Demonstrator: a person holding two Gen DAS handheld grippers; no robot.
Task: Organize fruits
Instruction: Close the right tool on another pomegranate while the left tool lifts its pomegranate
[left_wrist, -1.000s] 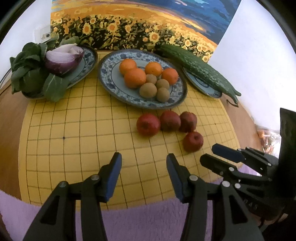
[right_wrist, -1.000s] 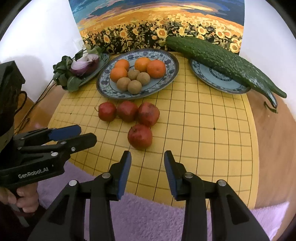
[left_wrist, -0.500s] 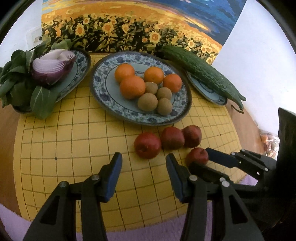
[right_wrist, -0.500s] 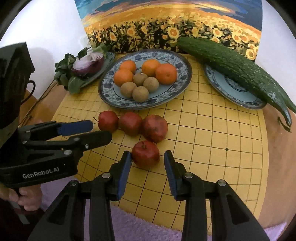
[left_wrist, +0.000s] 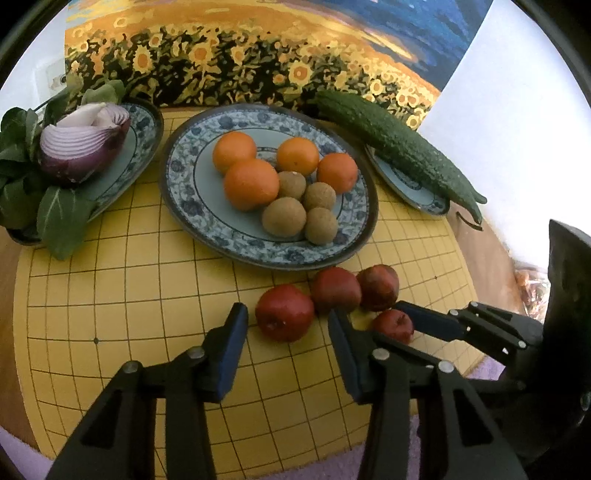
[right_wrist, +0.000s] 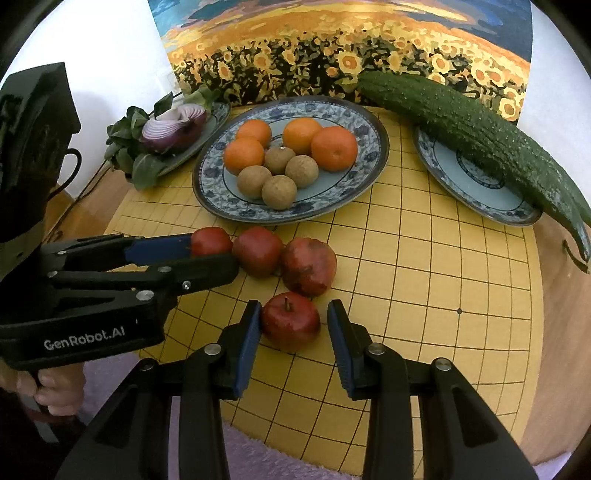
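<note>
with oranges (left_wrist: 251, 183) and brown fruits (left_wrist: 284, 216) plated, four red apples (right_wrist: 257, 251) left on board; left gripper (left_wrist: 284, 325) closing around one, ungripped; right gripper (right_wrist: 291, 325) spread astride another (right_wrist: 291, 320).

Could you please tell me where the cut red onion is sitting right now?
The red onion lies on the plate at the far left in the left wrist view, among leafy greens, left of the big fruit plate.

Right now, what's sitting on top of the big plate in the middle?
The big plate holds four oranges and four small brown fruits, bunched together. Whatever lies beneath them is hidden.
</note>
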